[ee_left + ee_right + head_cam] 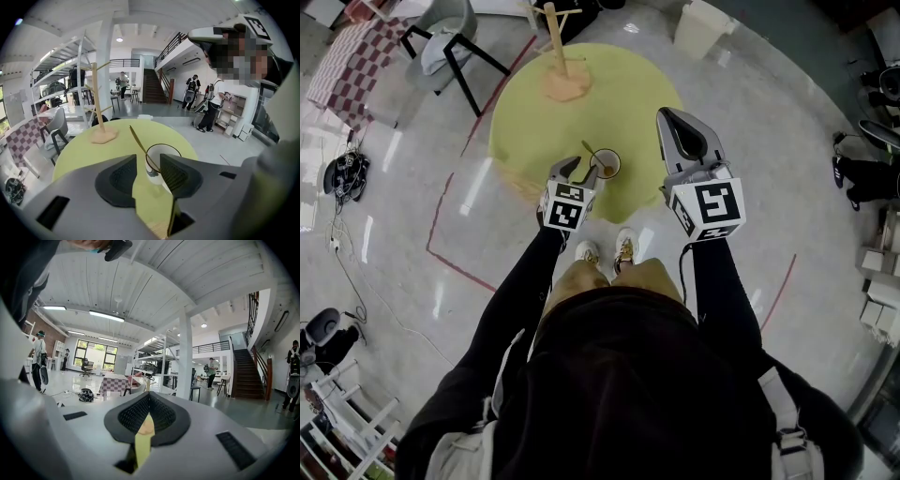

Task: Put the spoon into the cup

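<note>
Above the yellow table, the left gripper holds nothing, jaws wide apart.

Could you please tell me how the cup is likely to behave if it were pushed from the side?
The cup looks small and light, so it would probably slide on the smooth table. The spoon leans out well above its rim, so a high push might tip it.

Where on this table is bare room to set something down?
Free on the table: its left half, from the wooden stand to the near rim, and right of the stand. Crowded: the near edge, where the cup with the spoon stands by the open left gripper.
</note>
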